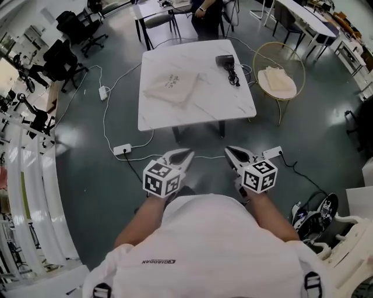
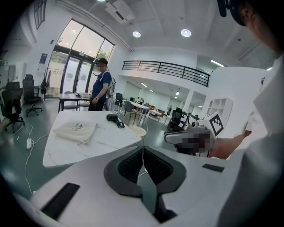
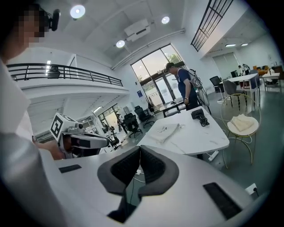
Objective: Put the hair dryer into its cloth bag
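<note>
A black hair dryer [image 1: 225, 61] with its coiled cord lies at the far right of the white marble table [image 1: 233, 105]; it also shows small in the left gripper view [image 2: 112, 118] and the right gripper view [image 3: 198, 114]. The cream cloth bag [image 1: 172, 86] lies flat on the table's left half [image 2: 76, 130] [image 3: 164, 130]. My left gripper [image 1: 187, 154] and right gripper [image 1: 227, 150] are both shut and empty. They hang over the floor, well short of the table's near edge.
A round wire chair [image 1: 278, 78] with a folded cream cloth on it stands right of the table. White cables and power strips [image 1: 122, 149] lie on the grey floor. A person [image 1: 205, 14] stands beyond the table. Office chairs stand far left.
</note>
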Tool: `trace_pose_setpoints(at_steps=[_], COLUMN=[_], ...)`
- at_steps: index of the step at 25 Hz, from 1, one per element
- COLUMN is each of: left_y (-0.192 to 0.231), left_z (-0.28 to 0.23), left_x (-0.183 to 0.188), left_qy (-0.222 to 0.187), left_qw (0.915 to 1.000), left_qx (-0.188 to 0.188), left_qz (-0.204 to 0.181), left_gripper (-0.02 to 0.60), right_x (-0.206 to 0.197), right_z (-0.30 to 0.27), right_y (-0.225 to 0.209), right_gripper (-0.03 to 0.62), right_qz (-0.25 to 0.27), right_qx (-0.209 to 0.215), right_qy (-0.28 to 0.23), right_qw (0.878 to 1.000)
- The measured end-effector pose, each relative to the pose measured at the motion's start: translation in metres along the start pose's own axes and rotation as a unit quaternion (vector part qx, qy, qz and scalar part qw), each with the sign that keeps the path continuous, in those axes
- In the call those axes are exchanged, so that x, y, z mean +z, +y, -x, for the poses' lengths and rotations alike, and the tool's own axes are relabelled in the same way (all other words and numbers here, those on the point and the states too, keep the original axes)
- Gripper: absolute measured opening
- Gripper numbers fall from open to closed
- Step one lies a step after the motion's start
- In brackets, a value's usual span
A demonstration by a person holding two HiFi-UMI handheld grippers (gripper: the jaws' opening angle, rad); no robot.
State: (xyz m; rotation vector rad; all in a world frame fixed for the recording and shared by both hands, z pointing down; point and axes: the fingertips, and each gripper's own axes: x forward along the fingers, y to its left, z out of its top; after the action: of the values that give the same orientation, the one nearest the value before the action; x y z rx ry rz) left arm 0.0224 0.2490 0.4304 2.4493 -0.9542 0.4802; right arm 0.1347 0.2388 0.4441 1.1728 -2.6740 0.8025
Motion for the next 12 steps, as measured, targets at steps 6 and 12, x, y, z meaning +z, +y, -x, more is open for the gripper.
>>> trace_pose_setpoints(at_steps=[6, 12], left_y=[0.033, 0.052], left_z=[-0.001, -0.027], left_x=[-0.007, -0.007], left_qy=[0.002, 0.02], left_qw=[0.9993, 0.9991], left_qx=[0.025, 0.01], left_qz=[0.028, 0.034], left_gripper=[0.034, 0.034], right_x=[0.003, -0.008], right_z=[-0.014, -0.02], right_y=[-0.014, -0.035], right_gripper=[0.023, 0.023], right_qz=[0.009, -0.013], right_qx=[-0.004, -0.026], right_qy=[0.001, 0.011], right_qw=[1.0, 1.0])
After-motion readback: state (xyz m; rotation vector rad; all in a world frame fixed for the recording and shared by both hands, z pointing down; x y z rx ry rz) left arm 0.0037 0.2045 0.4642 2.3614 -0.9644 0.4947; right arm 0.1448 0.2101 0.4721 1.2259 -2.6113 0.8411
